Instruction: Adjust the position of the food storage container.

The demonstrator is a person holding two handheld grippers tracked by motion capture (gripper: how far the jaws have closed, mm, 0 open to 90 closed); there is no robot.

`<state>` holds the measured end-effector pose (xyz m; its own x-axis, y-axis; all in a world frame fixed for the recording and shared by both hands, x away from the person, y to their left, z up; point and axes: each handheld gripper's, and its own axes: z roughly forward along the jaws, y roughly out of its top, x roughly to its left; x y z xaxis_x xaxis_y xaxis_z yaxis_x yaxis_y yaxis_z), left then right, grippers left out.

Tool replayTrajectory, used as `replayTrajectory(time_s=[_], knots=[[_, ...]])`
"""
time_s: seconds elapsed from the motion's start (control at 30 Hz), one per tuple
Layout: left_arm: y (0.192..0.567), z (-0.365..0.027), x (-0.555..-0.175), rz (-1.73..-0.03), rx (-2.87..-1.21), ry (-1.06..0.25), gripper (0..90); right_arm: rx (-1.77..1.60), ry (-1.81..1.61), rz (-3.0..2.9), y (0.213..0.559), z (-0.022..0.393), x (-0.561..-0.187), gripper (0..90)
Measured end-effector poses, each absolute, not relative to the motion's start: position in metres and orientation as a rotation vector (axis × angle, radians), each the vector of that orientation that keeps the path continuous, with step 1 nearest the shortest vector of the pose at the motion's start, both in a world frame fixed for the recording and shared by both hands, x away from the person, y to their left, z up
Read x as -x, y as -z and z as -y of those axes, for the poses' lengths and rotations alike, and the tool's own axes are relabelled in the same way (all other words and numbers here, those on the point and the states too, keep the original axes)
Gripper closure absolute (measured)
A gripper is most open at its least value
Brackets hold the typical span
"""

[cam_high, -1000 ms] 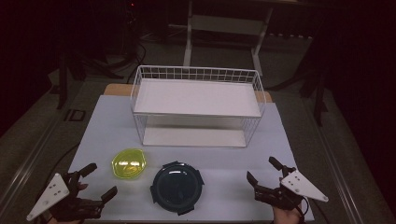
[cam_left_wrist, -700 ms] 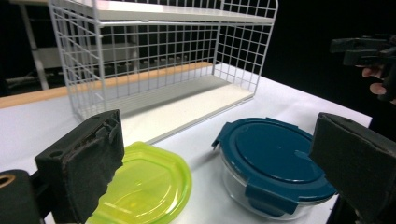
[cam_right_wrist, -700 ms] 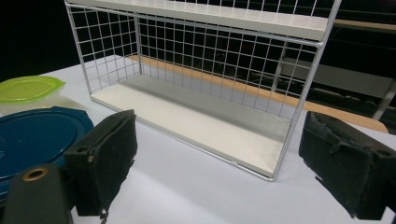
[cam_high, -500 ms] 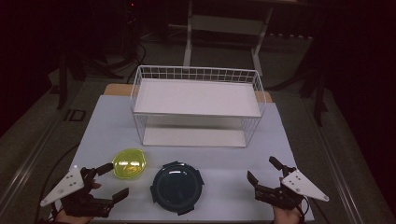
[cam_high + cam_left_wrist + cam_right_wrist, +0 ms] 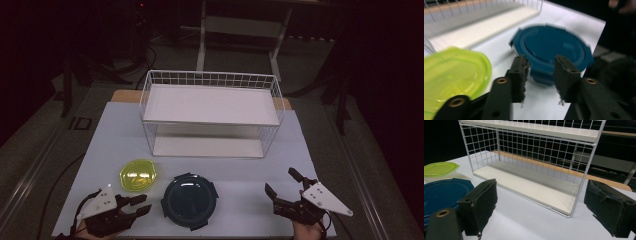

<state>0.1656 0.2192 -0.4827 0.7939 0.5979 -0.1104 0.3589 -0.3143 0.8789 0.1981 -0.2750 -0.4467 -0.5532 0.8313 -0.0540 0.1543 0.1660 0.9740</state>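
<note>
A round dark-blue lidded container (image 5: 190, 200) sits near the table's front edge. A yellow-green lidded container (image 5: 138, 175) lies just to its left and a little farther back. My left gripper (image 5: 144, 204) is at the front left, pointing at the blue container (image 5: 551, 45) from its left. Its jaws have just been closing; a narrow gap remains, with nothing between them, so the left gripper (image 5: 541, 62) is open. The green lid (image 5: 451, 72) lies beside its left jaw. My right gripper (image 5: 280, 181) rests at the front right, open wide (image 5: 541, 187) and holding nothing.
A white wire rack (image 5: 210, 102) with an upper shelf and a lower one stands across the back middle of the white table (image 5: 100, 135). In the right gripper view the rack (image 5: 529, 185) is straight ahead. The blue container (image 5: 441, 195) and green container (image 5: 440, 168) are at left.
The left gripper has slid right and slightly down toward the blue container, and its jaws have narrowed from wide apart. The right gripper has stayed where it was.
</note>
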Motion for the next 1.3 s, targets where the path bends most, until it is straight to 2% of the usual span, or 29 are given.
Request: replayTrajectory(time_s=[0.13,0.3,0.77,1.3], knots=[[0.488,-0.214,-0.167,-0.730,-1.973,-0.280,76.0,-0.933,-1.425,-1.838,0.447,0.275,-0.198,11.0],[0.496,-0.206,-0.170,-0.739,-2.043,-0.264,86.6,-0.933,-1.427,-1.841,0.447,0.276,-0.198,11.0],[0.519,-0.182,-0.181,-0.793,-2.149,-0.241,88.4,-0.937,-1.434,-1.835,0.447,0.278,-0.197,11.0],[0.517,-0.178,-0.199,-0.838,-2.142,-0.247,88.5,-0.934,-1.432,-1.837,0.446,0.278,-0.197,11.0]])
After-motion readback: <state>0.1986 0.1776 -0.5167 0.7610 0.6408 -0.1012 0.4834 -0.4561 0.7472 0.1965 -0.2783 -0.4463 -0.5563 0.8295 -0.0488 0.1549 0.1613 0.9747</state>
